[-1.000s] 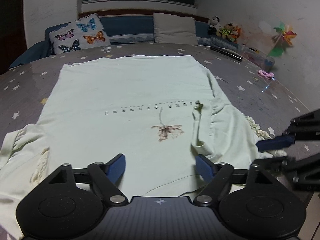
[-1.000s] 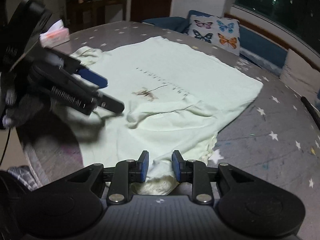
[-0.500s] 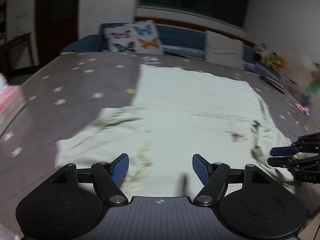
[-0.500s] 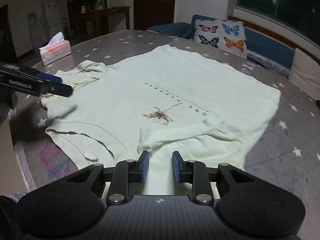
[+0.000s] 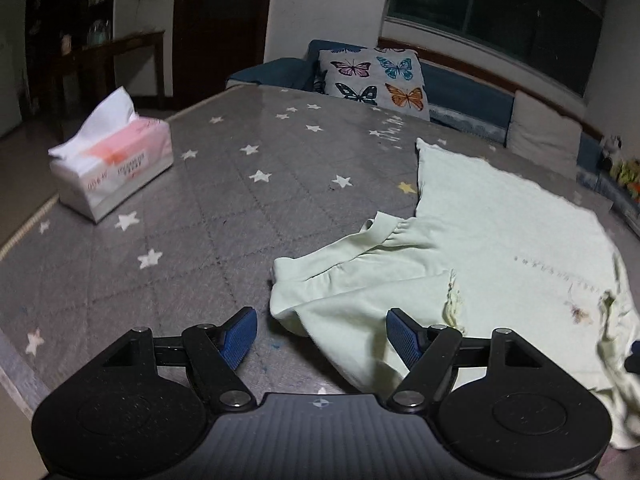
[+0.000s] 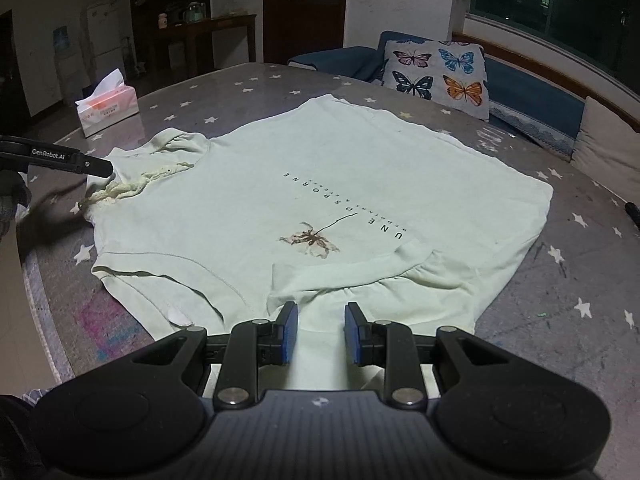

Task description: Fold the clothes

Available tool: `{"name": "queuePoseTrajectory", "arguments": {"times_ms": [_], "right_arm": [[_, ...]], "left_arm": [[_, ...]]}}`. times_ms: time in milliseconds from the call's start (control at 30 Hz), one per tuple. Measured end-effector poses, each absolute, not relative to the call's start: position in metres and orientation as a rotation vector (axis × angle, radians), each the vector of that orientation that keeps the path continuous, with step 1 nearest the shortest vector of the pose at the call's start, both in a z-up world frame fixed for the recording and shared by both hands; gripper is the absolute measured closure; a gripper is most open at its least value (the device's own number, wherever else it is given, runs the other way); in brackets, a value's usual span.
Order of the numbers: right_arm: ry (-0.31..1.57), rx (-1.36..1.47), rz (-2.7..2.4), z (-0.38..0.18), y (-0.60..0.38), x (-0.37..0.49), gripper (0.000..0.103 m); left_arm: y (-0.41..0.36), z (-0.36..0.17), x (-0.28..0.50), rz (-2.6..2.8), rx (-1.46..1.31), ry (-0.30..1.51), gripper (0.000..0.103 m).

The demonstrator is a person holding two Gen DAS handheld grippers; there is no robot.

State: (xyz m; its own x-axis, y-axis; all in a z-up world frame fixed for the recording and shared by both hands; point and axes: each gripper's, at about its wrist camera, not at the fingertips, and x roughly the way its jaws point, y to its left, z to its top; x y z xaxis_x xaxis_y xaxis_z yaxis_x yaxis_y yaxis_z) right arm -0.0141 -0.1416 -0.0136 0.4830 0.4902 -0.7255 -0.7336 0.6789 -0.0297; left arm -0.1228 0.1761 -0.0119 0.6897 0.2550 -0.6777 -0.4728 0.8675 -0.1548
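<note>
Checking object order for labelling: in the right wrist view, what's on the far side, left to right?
Pink and white tissue box → dark wooden side table → butterfly-print white cushion → plain beige cushion.

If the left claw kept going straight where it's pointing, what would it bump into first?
Probably the shirt's sleeve. The left claw is open and tilts down toward the sleeve's edge lying on the starry table. Depth is hard to judge, so it might reach bare table first.

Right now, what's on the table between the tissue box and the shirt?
Nothing: in the left wrist view only bare star-patterned tablecloth lies between the tissue box and the shirt.
</note>
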Motion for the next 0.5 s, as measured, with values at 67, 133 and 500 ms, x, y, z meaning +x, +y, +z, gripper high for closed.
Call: {"name": "queuePoseTrajectory", "arguments": {"times_ms": [67,133,500], "right_arm": [[0.749,-0.355,0.768,-0.011,-0.142,-0.014,0.078],[0.738,-0.358,0.782,-0.007,-0.139,-0.016,0.078],[0.688,-0.439,0.940,0.005,-0.081,-0.027,0.077]], "left_arm": [[0.183,-0.010,-0.122,0.415,-0.372,0.691,0.028],[0.191,-0.009,-0.120,0.422,-0.405,0.683,0.028],[0.228,-0.021,-0.103,0.413,-0.486,0.709,0.063]]}}
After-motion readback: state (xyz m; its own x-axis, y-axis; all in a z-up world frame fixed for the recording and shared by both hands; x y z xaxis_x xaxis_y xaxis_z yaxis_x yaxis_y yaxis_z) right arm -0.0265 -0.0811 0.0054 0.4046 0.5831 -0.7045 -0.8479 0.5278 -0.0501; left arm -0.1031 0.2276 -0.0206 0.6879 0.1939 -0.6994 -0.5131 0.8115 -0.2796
